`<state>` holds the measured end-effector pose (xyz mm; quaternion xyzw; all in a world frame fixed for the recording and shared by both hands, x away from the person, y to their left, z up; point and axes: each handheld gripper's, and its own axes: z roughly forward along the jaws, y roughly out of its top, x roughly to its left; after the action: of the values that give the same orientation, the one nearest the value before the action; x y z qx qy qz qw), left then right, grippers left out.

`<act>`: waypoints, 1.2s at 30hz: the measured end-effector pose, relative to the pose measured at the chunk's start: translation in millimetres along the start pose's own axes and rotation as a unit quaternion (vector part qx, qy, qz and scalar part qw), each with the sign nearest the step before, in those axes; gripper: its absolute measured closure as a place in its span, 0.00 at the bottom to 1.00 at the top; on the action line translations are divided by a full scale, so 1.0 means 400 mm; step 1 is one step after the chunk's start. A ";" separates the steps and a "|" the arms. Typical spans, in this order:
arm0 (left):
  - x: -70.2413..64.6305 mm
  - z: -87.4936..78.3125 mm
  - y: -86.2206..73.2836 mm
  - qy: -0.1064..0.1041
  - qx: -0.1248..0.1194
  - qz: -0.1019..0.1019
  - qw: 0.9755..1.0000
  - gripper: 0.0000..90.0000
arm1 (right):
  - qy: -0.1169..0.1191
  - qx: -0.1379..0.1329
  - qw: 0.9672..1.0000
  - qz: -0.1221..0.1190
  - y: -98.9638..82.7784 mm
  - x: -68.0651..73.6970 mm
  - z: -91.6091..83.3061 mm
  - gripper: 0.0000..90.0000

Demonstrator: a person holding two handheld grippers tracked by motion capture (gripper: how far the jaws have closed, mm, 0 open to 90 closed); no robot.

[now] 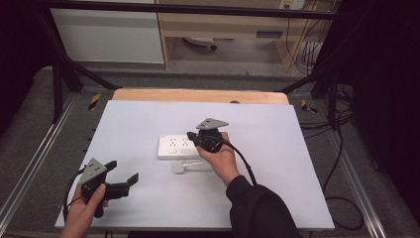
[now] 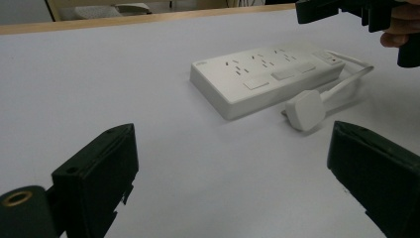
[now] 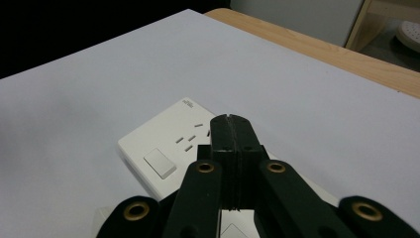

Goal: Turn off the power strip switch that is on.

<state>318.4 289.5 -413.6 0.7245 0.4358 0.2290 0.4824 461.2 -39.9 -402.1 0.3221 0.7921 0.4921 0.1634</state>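
Note:
A white power strip (image 1: 174,147) lies flat in the middle of the white table (image 1: 277,163). Its white plug (image 1: 178,168) and cable lie just in front of it. My right gripper (image 1: 191,135) hovers over the strip's right end, jaws pressed shut with nothing between them. In the right gripper view the shut tips (image 3: 232,122) sit above the strip's sockets (image 3: 166,146). My left gripper (image 1: 122,171) rests near the front left, open and empty, pointing toward the strip. The left gripper view looks between the wide jaws (image 2: 233,136) at the strip (image 2: 267,77), the plug (image 2: 304,109) and the right gripper (image 2: 346,12).
A wooden table edge (image 1: 198,95) runs along the back of the white sheet. Black frame posts (image 1: 57,84) stand at both back corners, and cables (image 1: 337,148) trail on the floor to the right. Bare white surface lies left, right and in front of the strip.

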 end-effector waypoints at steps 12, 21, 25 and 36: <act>0.000 0.001 -0.001 0.000 0.002 0.002 1.000 0.06 | 0.004 0.014 1.000 -0.003 -0.015 0.008 0.022 1.00; 0.000 0.000 0.000 0.000 0.002 0.002 1.000 0.06 | 0.006 0.025 1.000 0.001 -0.027 0.011 0.040 1.00; 0.000 0.000 0.000 0.000 0.002 0.002 1.000 0.06 | 0.005 0.026 1.000 0.004 -0.028 0.009 0.041 1.00; 0.000 0.000 0.000 0.001 0.002 0.003 1.000 0.06 | 0.007 0.034 0.999 0.004 -0.038 0.011 0.053 1.00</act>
<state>318.3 289.7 -413.7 0.7267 0.4341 0.2304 0.4801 464.8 -27.1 -425.0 0.3272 0.8081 0.4677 0.1452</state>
